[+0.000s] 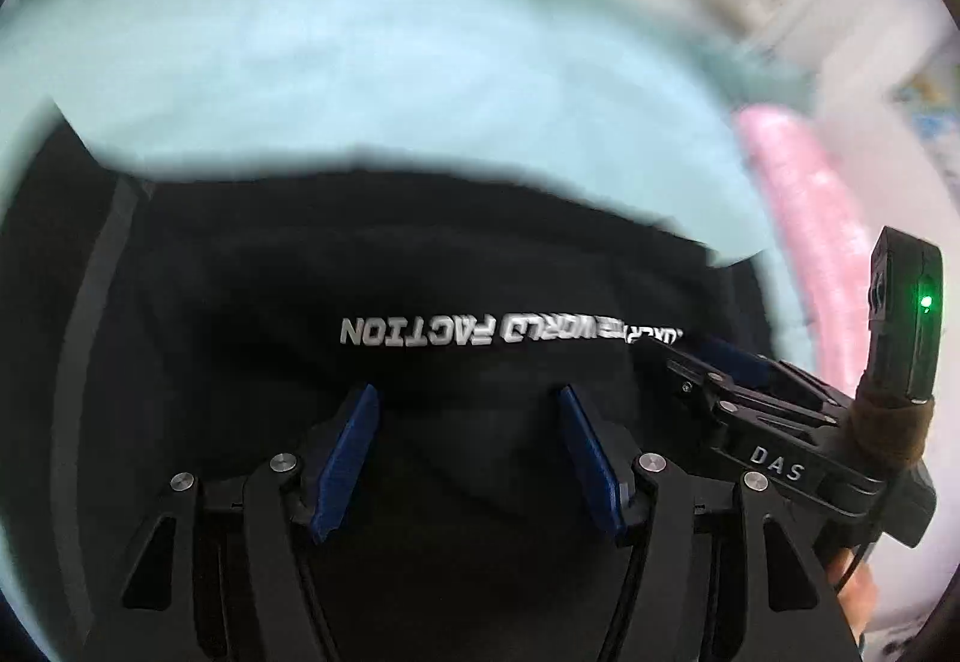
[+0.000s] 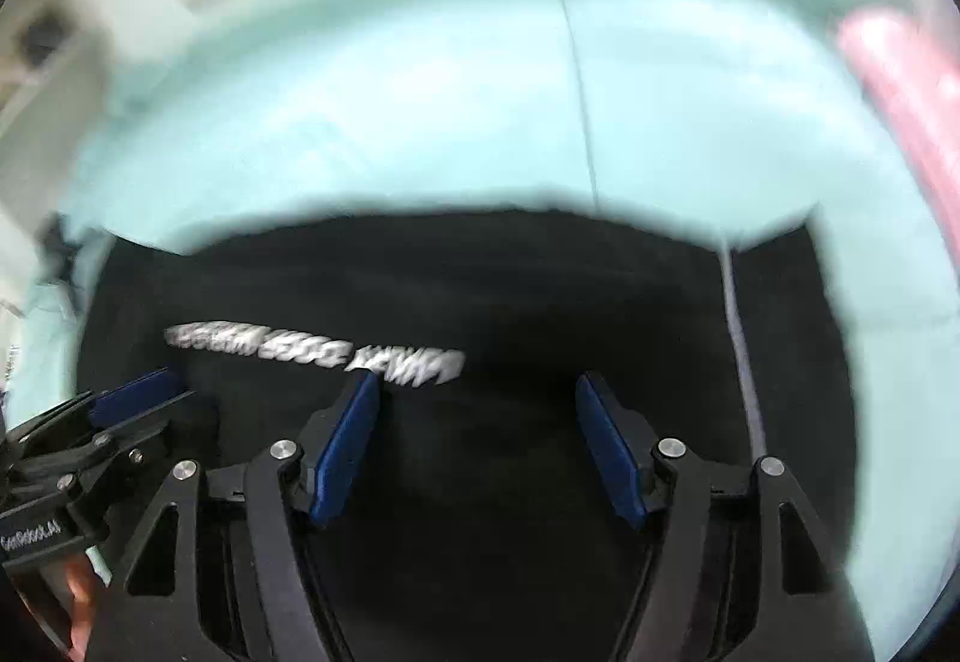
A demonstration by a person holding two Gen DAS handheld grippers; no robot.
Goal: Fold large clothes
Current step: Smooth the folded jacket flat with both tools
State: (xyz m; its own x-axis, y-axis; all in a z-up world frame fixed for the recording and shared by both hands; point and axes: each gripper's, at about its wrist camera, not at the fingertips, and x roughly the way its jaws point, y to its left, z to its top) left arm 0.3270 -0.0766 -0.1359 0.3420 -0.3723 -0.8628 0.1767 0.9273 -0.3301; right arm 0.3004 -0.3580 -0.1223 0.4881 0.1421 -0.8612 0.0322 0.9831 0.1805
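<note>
Where the black garment (image 1: 420,266) lies on the pale turquoise sheet (image 1: 360,50), it fills the lower half of both wrist views and both grippers are poised over it. The garment is spread flat. Its far edge runs from side to side across each view, with the sheet showing beyond it. A line of white lettering (image 1: 510,331) crosses the fabric, also from side to side; in the left wrist view it reads upside down, "WORLD FACTION". The lettering is smeared by blur in the right wrist view (image 2: 318,353). A pale stripe (image 2: 741,350) runs down the garment toward the camera at the right of that view. The garment's full outline is cut off by the frame, so its long axis cannot be determined.

The left gripper (image 1: 471,404) has its blue pads (image 1: 351,458) spread apart, with nothing between them but the cloth beneath. The right gripper (image 2: 480,392) is likewise spread, slightly wider, and grips nothing. Whether either set of fingertips touches the fabric cannot be determined.

The right gripper appears at the right edge of the left wrist view (image 1: 744,368), just beside the left one. A pink rolled item (image 1: 804,218) lies on the sheet beyond the garment, to the right.
</note>
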